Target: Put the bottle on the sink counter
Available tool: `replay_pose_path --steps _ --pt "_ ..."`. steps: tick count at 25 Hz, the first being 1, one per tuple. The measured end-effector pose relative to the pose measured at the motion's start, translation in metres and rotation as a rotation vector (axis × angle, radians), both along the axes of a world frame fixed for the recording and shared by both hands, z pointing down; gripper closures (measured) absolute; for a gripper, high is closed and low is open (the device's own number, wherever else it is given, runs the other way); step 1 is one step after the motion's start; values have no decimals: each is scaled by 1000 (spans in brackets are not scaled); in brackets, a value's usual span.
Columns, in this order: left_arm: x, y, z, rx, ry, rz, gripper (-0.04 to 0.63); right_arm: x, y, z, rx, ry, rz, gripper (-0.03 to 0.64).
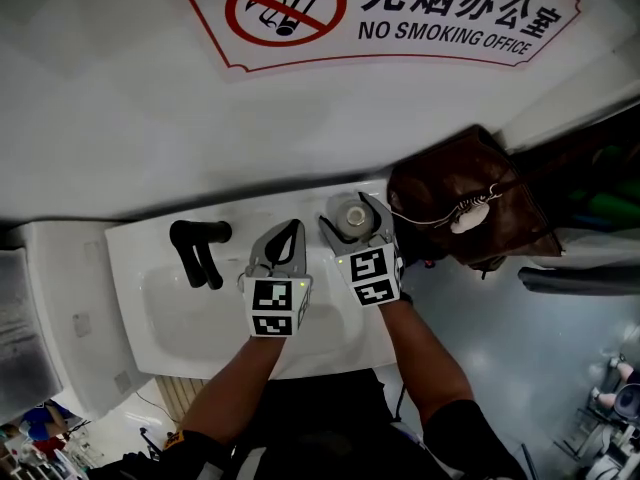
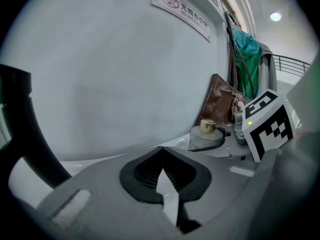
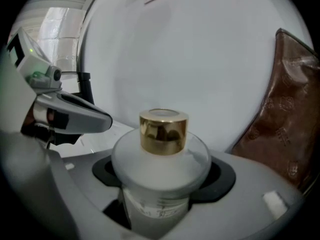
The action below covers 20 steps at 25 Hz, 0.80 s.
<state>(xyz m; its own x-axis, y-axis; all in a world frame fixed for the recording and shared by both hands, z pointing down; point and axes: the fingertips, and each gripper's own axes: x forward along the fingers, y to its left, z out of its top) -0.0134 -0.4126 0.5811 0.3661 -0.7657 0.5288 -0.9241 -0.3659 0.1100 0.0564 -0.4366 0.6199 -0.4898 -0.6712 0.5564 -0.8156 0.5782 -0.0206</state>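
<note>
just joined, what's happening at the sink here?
A person works two handheld grippers over a white sink. The right gripper is shut on a gold-capped frosted bottle, at the sink's back right corner beside a brown bag. The left gripper is shut and empty, near the black faucet.

The head view looked steeply down from above onto the sink (image 1: 128,258) and the wall (image 1: 200,138) behind it, with the left gripper (image 1: 285,240) and right gripper (image 1: 355,218) near its middle. Each gripper view sat low behind its own jaws, facing that wall; the left one caught the right gripper off to its right, the right one had the bottle (image 3: 160,159) very close. All three shared the wall, its no-smoking sign (image 1: 380,13) and the brown bag (image 1: 460,193).
</note>
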Motion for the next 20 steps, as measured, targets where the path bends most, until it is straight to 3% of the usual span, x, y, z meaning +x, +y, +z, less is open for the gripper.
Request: replay_pose_path --steps 20 --pt "15 0 5 -9 1 33 595 5 13 9 -9 72 -79 278"
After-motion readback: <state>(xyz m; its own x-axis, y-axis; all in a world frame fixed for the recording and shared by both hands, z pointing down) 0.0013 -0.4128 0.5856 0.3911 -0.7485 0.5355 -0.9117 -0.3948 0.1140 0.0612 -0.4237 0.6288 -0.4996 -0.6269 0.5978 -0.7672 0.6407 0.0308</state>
